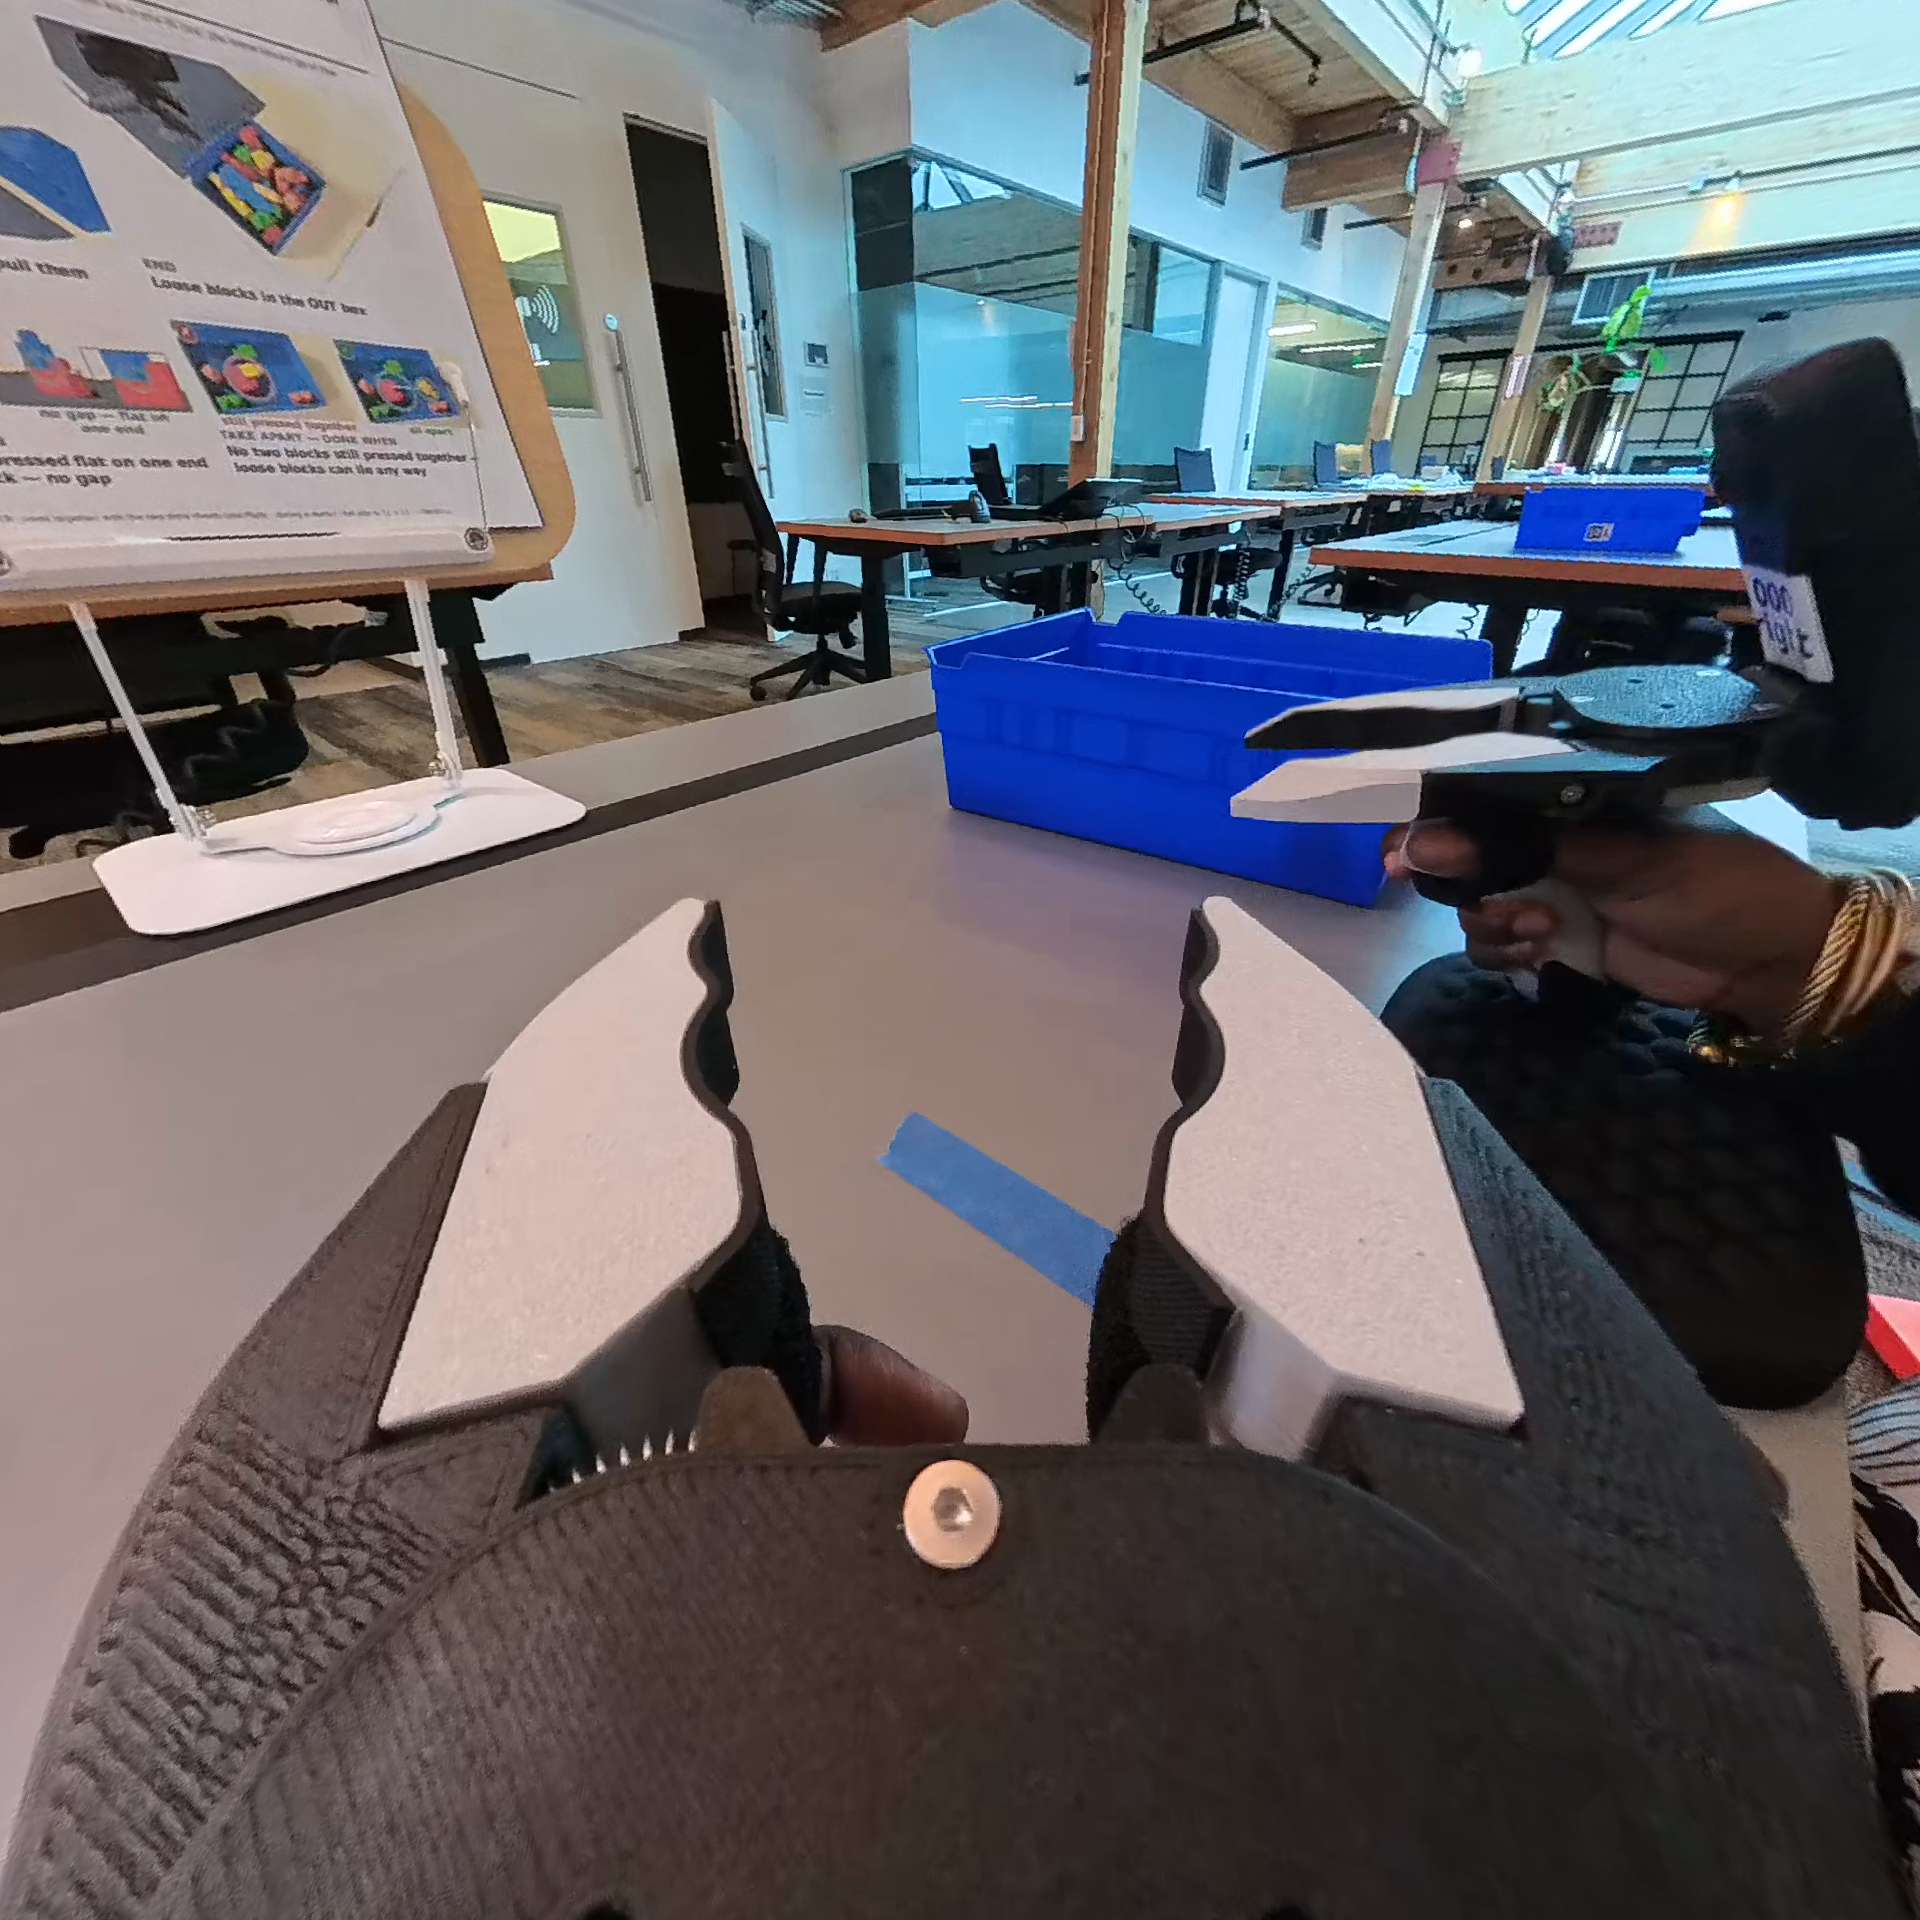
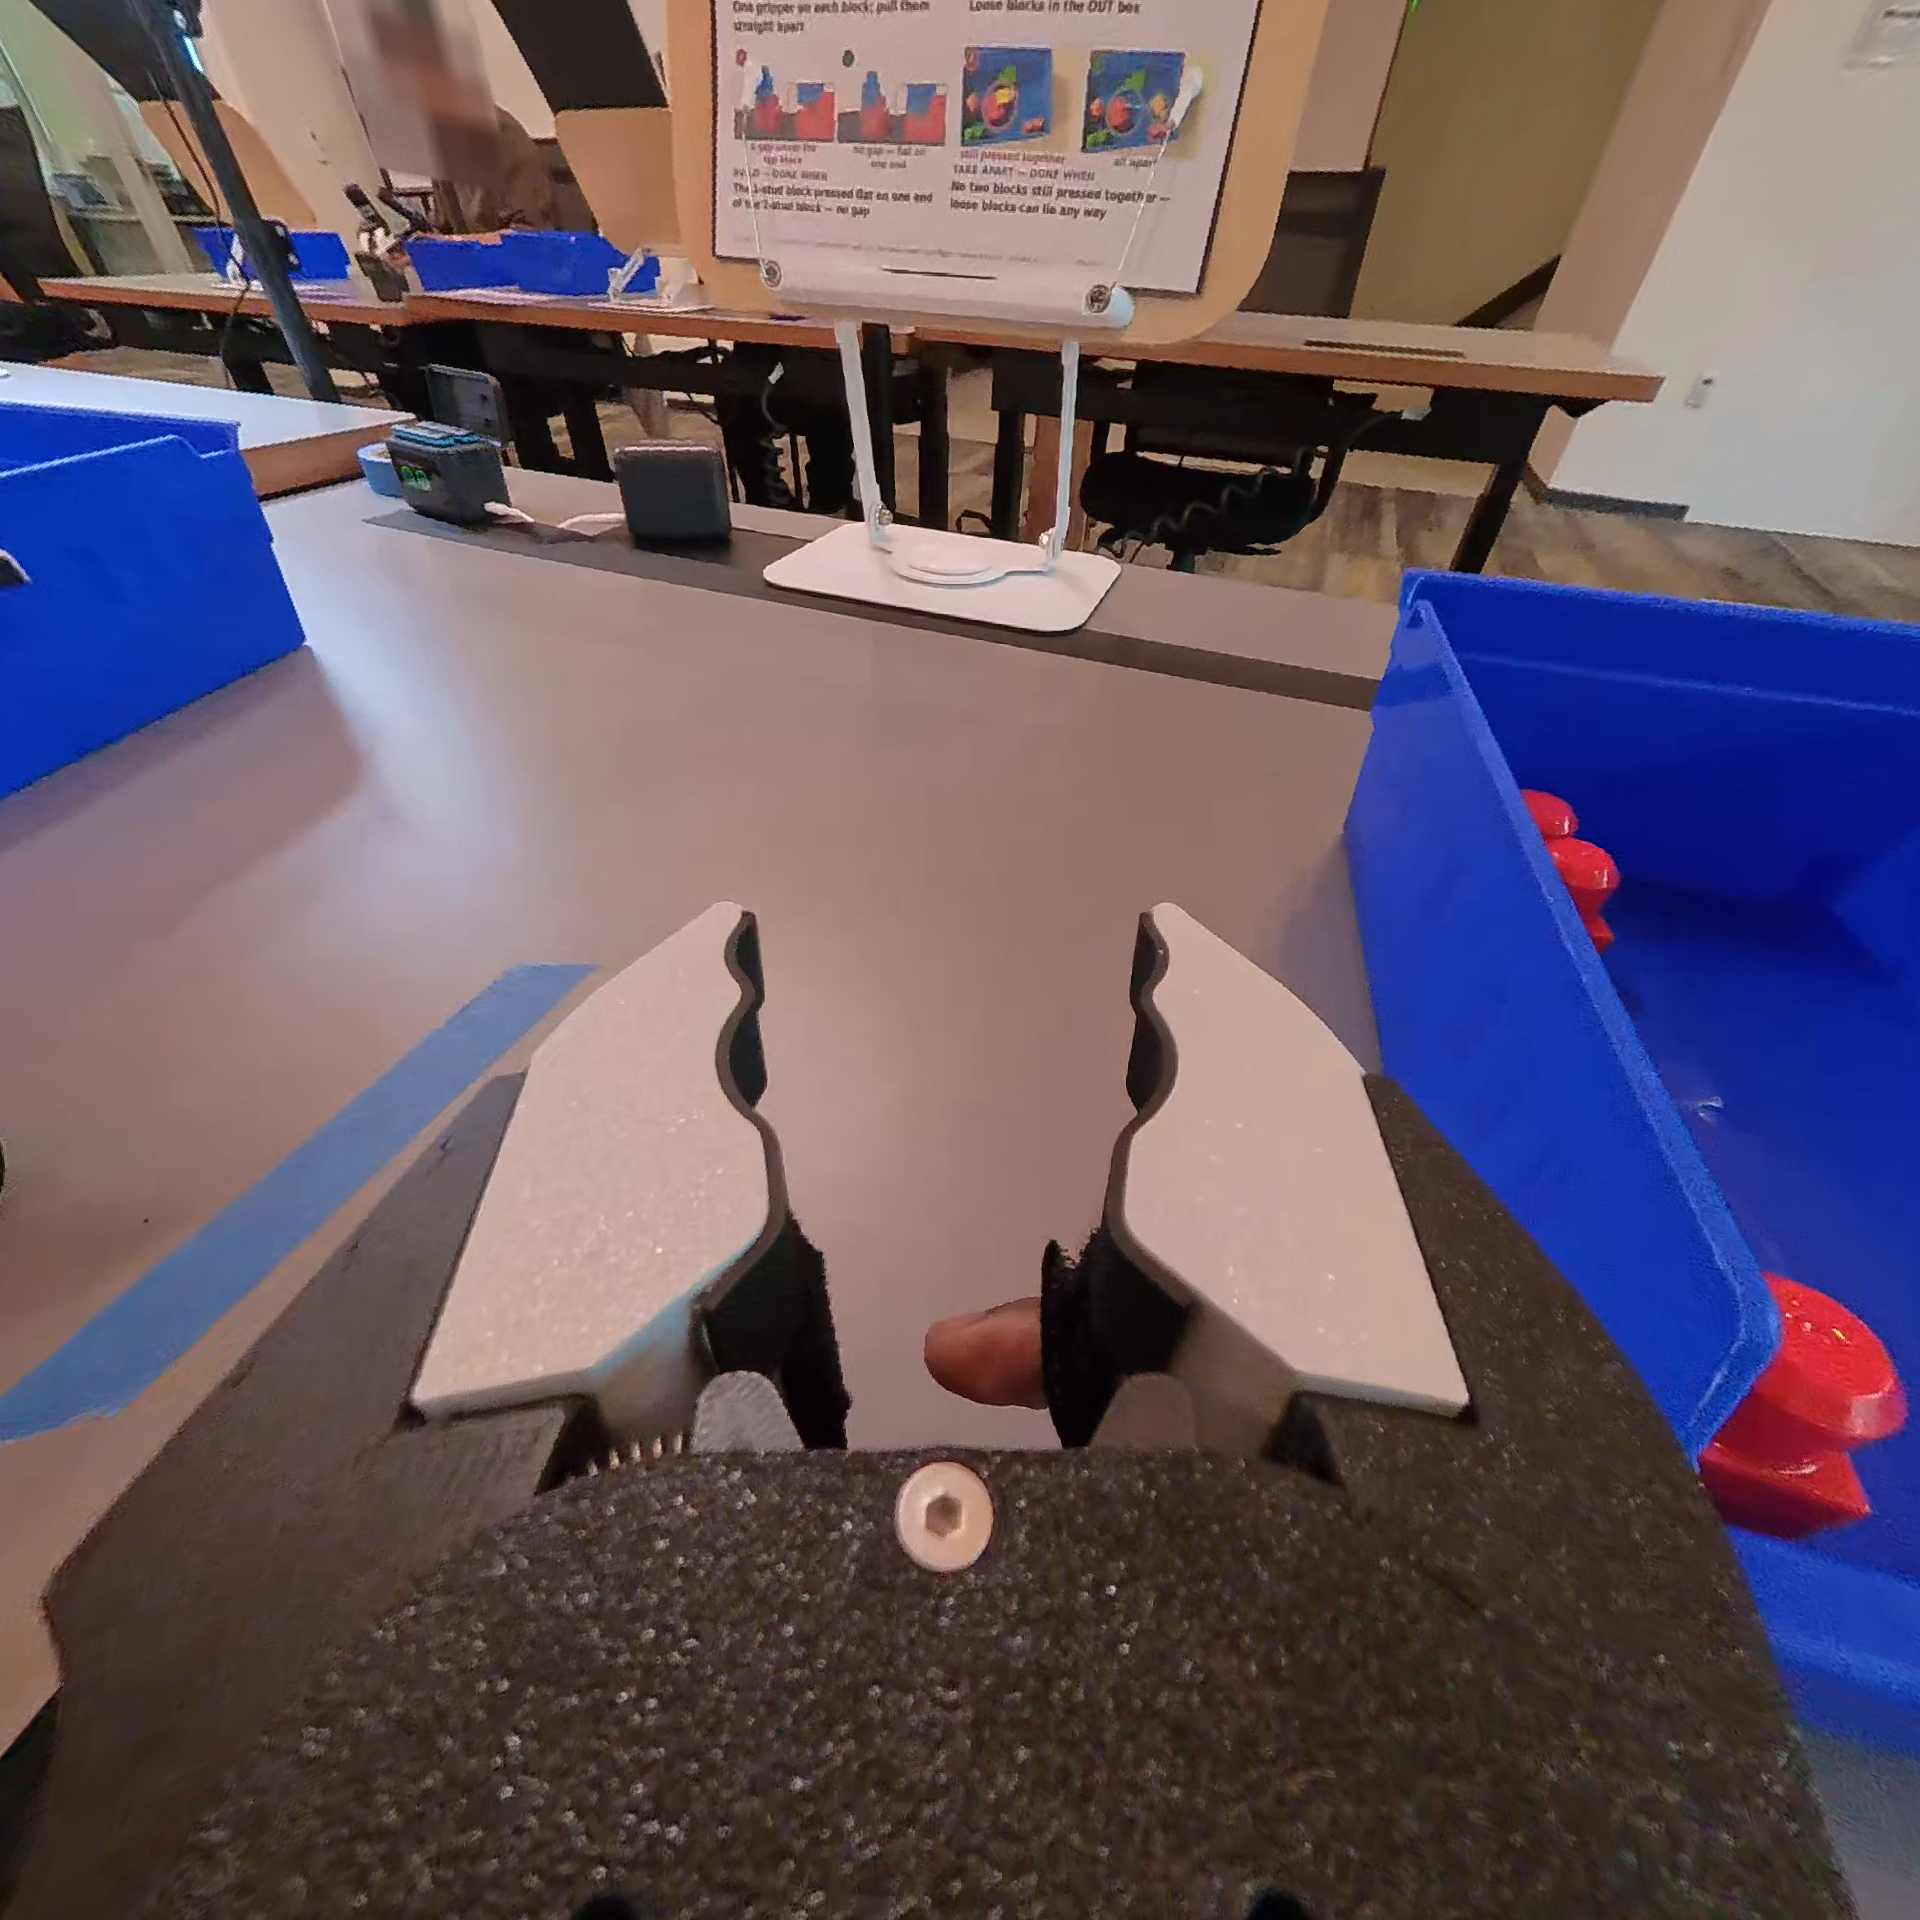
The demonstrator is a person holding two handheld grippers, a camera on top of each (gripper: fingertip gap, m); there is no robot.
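1. Tool states first: I see my left tool (image 1: 956, 935) spread wide over the grey worktop (image 1: 416, 1091), with only bare worktop showing between its fingers; nothing is gripped.
2. My right tool (image 2: 945, 940) is also parted, a little less widely, with nothing between its fingers either.
3. A strip of blue tape (image 1: 997, 1200) lies on the worktop under the left tool, running beneath its right-hand finger.
4. From the left view I see the right tool off to the right, held up in a hand (image 1: 1621, 914), its fingertips in front of a blue bin (image 1: 1143, 748).
5. Just beside the right tool, on its right, stands that blue bin, with red blocks (image 2: 1808, 1403) lying inside against its near wall.
6. A second blue bin (image 2: 125, 592) stands well apart to the left.
7. An instruction sheet on a white stand (image 2: 945, 571) sits at the worktop's far edge.
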